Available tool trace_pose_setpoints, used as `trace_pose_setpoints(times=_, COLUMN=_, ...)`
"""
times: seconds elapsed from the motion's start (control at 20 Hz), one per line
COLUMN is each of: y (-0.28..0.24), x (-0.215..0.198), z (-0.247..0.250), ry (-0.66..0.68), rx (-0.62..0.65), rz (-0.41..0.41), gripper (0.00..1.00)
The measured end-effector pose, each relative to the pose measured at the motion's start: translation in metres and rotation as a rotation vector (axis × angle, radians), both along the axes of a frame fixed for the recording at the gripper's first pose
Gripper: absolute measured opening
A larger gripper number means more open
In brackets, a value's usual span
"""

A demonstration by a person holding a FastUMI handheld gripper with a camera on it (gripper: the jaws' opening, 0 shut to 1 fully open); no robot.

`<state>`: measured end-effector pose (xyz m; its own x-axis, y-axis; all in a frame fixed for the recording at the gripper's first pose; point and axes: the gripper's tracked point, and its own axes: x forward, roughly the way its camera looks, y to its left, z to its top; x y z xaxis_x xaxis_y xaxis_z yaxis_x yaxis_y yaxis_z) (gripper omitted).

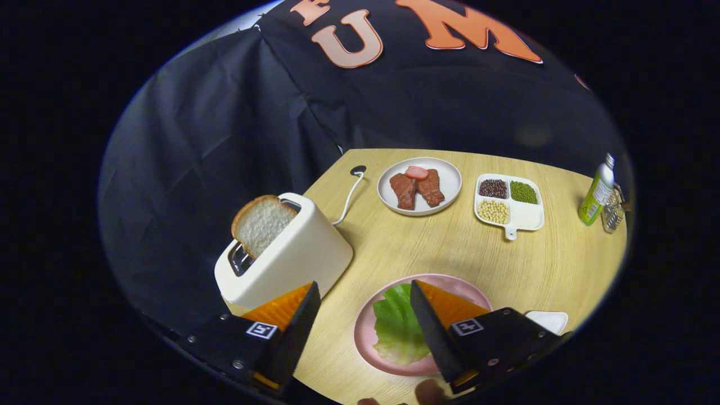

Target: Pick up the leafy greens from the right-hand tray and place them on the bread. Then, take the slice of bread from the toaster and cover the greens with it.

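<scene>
On the wooden counter (450, 253), near edge: pink plate (365, 337) with a green lettuce leaf (396, 326) lying on it. Whether bread sits under the leaf, cannot tell. Tool (364, 295) hangs above the plate, fingers spread wide, nothing between them; right finger overlaps the leaf's right side in view, contact unclear. White toaster (292, 259) stands just beyond the left finger, a bread slice (261, 224) upright in its slot, sticking out well above the top. Cord (349, 197) runs from the toaster to a grommet (358, 169). Farther back: white plate (444, 191) with meat pieces (417, 188); beside it a divided dish (526, 216) holding dark, green and pale beans. Green bottle (596, 194) near the far right corner.
</scene>
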<state>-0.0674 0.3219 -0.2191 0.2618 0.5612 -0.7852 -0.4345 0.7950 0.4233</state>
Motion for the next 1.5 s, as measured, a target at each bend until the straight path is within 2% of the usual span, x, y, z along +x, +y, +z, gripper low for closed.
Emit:
trace_pose_setpoints(times=0.05, y=0.007, x=0.004, z=0.005, ry=-0.012, rx=0.005, rz=0.001, gripper=0.99)
trace_pose_setpoints(times=0.3, y=0.047, x=0.008, z=0.034, ry=0.020, rx=0.066, rz=0.017, gripper=0.99)
trace_pose_setpoints(times=0.65, y=0.109, x=0.013, z=0.064, ry=0.032, rx=0.091, rz=0.084, gripper=0.98)
trace_pose_setpoints(times=0.95, y=0.145, x=0.008, z=0.057, ry=0.087, rx=0.072, rz=0.109, gripper=0.98)
trace_pose_setpoints(times=1.35, y=0.177, x=0.002, z=0.036, ry=0.199, rx=0.050, rz=0.083, gripper=0.96)
trace_pose_setpoints(times=1.5, y=0.183, x=0.003, z=0.027, ry=0.214, rx=0.026, rz=0.073, gripper=0.89)
